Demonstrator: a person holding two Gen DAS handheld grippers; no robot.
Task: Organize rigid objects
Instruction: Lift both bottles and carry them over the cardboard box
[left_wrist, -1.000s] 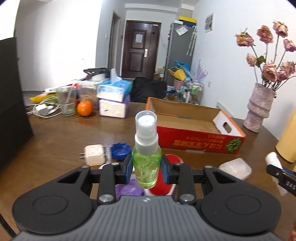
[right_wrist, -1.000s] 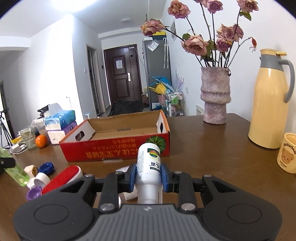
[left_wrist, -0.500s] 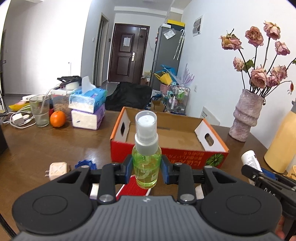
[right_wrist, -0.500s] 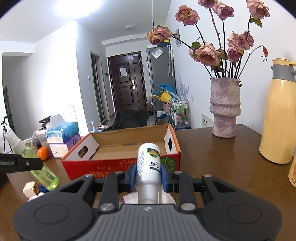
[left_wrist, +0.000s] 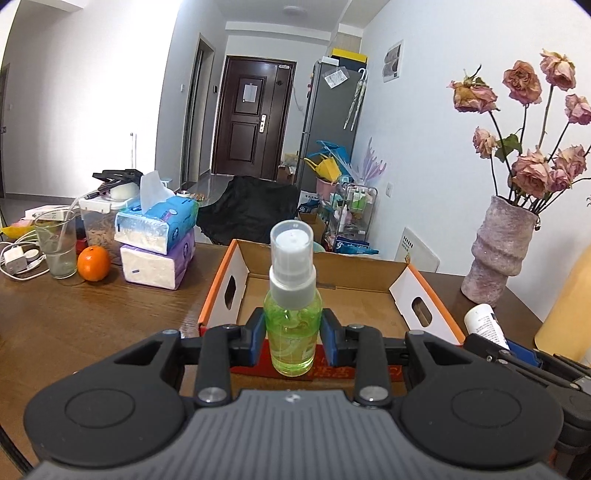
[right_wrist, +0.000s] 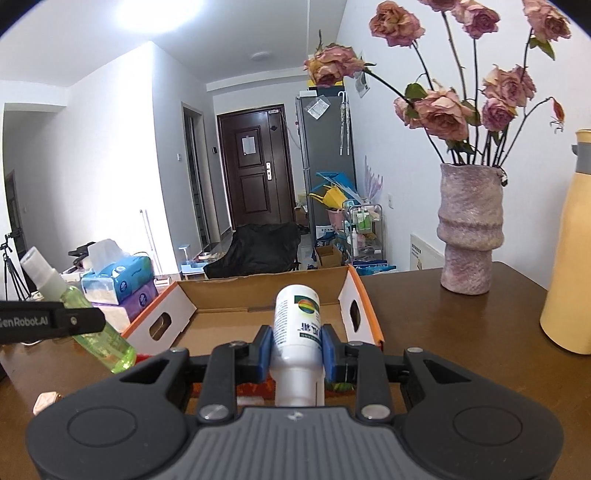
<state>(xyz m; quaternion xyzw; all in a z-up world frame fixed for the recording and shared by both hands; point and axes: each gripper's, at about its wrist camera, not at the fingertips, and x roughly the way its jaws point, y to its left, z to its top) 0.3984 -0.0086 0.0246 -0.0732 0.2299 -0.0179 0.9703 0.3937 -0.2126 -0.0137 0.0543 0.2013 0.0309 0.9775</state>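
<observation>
Now, left view, grip: our left gripper (left_wrist: 293, 336) is clamped on the spray bottle (left_wrist: 292, 317), pads on its green body.
Left view, axis: we hold the bottle upright, cap up.
Left view, target: the box (left_wrist: 402, 280) lies straight ahead, its near wall just past the bottle and its floor bare where we can see it; we judge a short push forward puts the bottle over it.
Right view, grip: our right gripper (right_wrist: 296, 349) pinches the white bottle (right_wrist: 297, 325).
Right view, axis: it leans away from us, top toward the box.
Right view, target: the box (right_wrist: 236, 295) opens dead ahead.
Nearer hand: both sit at the near wall; we cannot tell which is closer.
</observation>
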